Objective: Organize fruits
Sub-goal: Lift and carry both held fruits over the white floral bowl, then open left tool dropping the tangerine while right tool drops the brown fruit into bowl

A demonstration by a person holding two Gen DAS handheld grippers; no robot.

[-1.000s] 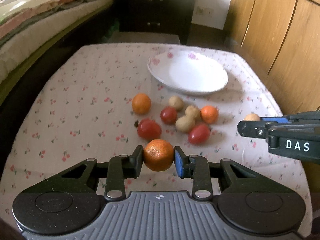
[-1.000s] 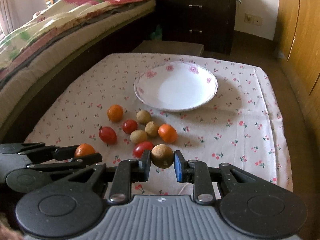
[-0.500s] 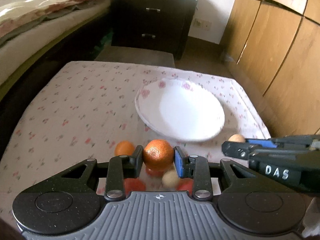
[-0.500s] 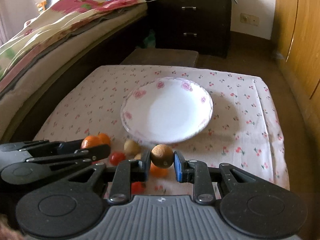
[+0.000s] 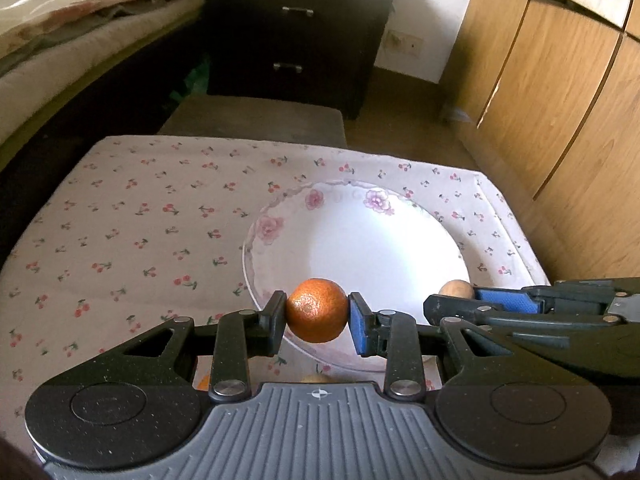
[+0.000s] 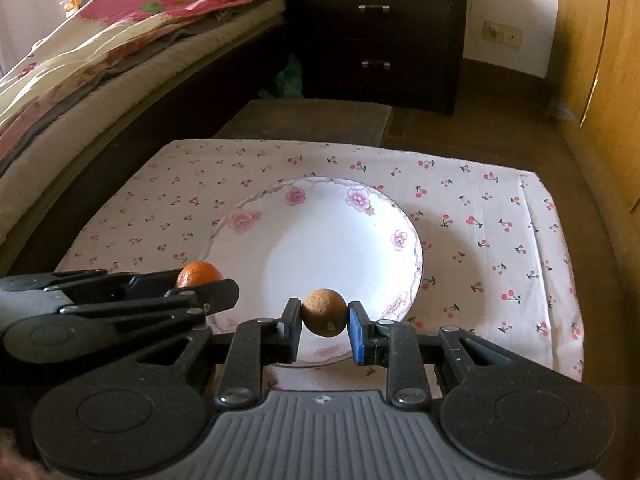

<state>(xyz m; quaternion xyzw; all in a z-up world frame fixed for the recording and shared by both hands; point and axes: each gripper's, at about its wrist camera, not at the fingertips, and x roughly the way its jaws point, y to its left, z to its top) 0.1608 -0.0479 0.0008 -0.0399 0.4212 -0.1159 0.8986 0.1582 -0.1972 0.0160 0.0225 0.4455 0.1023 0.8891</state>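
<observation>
Both tongs have advanced from the fruit pile: left tongs [image 5: 318,312] clamp the orange [image 5: 317,310], right tongs [image 6: 324,314] clamp the brown fruit [image 6: 324,312], each now over the near rim of the empty plate [image 6: 360,216] just ahead, ready for release.

Soft daylight, room fairly bright. White plate [image 6: 340,248] brightest spot, middle nearly washed out. Faint shadow on tablecloth [image 6: 480,216] just right of plate, so light maybe comes from left. Dark dresser [image 5: 296,32] loses detail, almost black. Fisheye bends wardrobe [image 5: 560,80] and bed [image 6: 100,60] near edges. Corners go dark. Far things slightly blurry and grainy.
</observation>
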